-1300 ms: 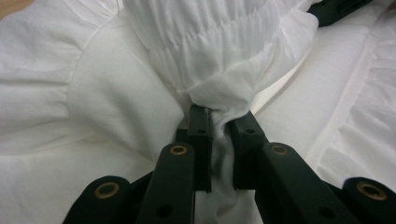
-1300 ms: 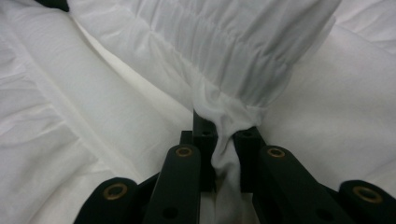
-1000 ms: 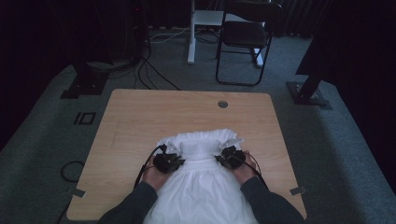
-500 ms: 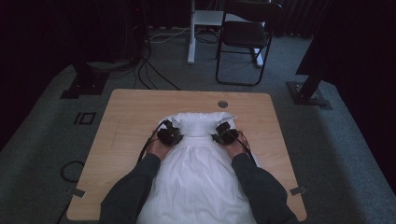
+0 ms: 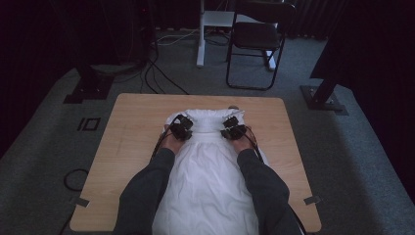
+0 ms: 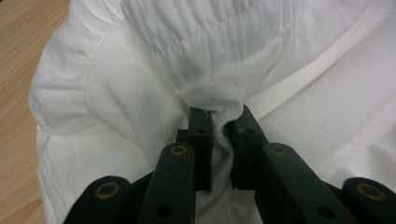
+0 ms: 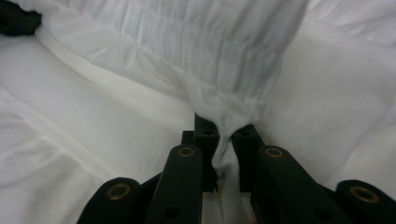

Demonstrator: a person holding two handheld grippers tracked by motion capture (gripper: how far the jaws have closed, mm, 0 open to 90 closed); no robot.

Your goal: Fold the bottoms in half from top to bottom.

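A white garment [image 5: 208, 181] lies along the wooden bench [image 5: 127, 142], on grey carpet near a folding chair [image 5: 257, 41]. Left hand-held gripper [image 5: 180, 128] and right hand-held gripper [image 5: 234, 128] each pinch its gathered waistband [image 6: 205, 51], having just tightened.

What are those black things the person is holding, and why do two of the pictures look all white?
Those black things are grippers, tools with two jaws that pinch like tongs. A person holds one in each hand: the left gripper and the right gripper. The big picture comes from a camera up high, looking down on a wooden table. The person's arms come in from the bottom.

On the table lies a white cloth with a gathered, stretchy edge, maybe a garment or a cover.

The other two pictures come from little cameras riding on the grippers themselves, looking along the jaws. They are so close to the cloth that it looks huge. In each one, the black jaws are pinched shut on a bunch of the white fabric near that gathered edge. So both grippers hold the cloth.
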